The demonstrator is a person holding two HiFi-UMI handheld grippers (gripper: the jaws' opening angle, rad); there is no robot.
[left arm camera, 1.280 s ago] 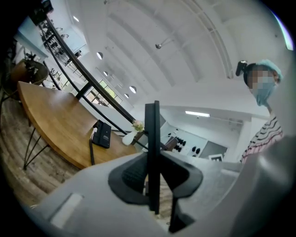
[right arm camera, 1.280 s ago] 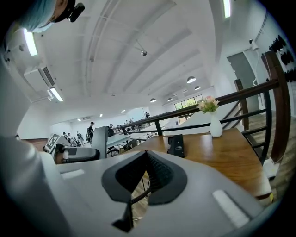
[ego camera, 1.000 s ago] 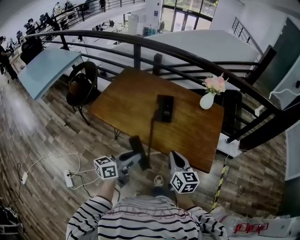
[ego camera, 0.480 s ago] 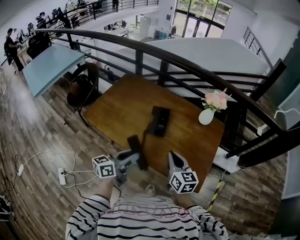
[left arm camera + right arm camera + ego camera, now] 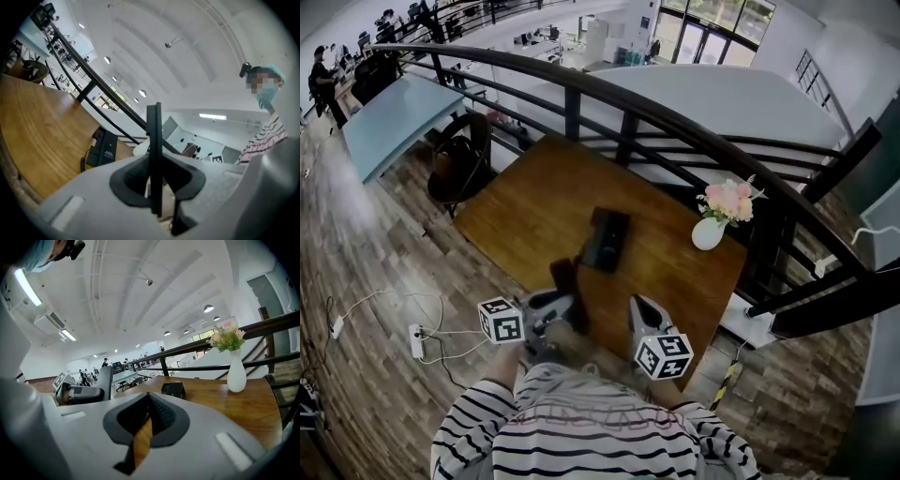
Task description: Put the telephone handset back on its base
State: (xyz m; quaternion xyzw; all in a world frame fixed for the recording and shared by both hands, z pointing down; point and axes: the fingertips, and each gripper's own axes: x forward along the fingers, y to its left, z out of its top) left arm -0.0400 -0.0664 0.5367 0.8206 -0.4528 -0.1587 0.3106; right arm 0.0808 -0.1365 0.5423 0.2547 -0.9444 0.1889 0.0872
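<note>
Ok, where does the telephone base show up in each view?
Head view: telephone base near picture centre, on the table.
Left gripper view: base left of centre, beyond the jaws.
Right gripper view: base at centre, just above the jaws.
Shared landmark: the dark railing behind the table.

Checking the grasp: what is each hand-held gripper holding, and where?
The left hand-held gripper clamps the handset near its lower end; most of it juts above the jaws. The right hand-held gripper holds nothing.

Black handset and base, brown table, white vase, pink flowers, striped shirt.
</note>
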